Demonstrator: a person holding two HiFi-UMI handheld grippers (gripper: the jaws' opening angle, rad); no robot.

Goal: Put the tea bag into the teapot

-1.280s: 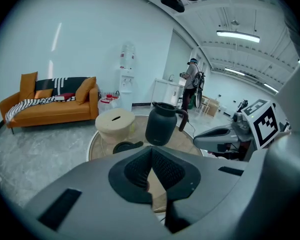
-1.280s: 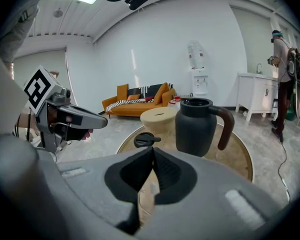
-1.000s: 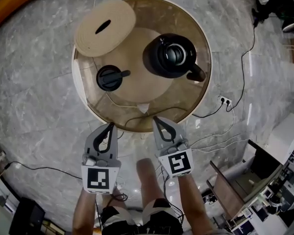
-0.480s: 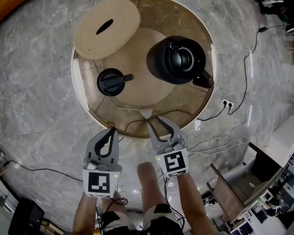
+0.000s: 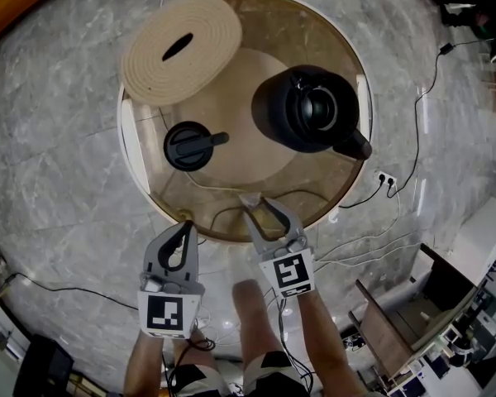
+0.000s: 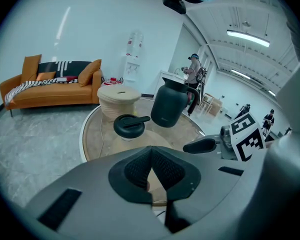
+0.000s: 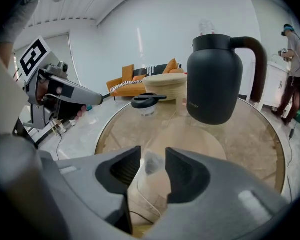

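A pale tea bag point(image 5: 249, 198) lies on the round glass table point(image 5: 347, 184) near its front edge, its string trailing left. My right gripper point(image 5: 259, 206) is low over it. Its jaws have just been opening and now stand open on either side of the tea bag point(image 7: 152, 163), not pressing it. The black teapot point(image 5: 310, 110) stands uncovered at the table's right; the right gripper view shows the teapot point(image 7: 215, 79) straight ahead. Its black lid point(image 5: 188, 145) rests left of centre. My left gripper point(image 5: 184, 227) hovers shut and empty off the table's edge, with its pads point(image 6: 140, 166) meeting.
A woven round basket point(image 5: 182, 44) sits at the table's far left. Cables and a power strip point(image 5: 380, 172) lie on the marble floor to the right. An orange sofa point(image 6: 50, 86) stands by the wall. People point(image 6: 194, 74) stand far behind.
Both grippers have sunk towards the table. The right gripper's jaws went from shut to open and now straddle the tea bag. The left gripper stayed shut.
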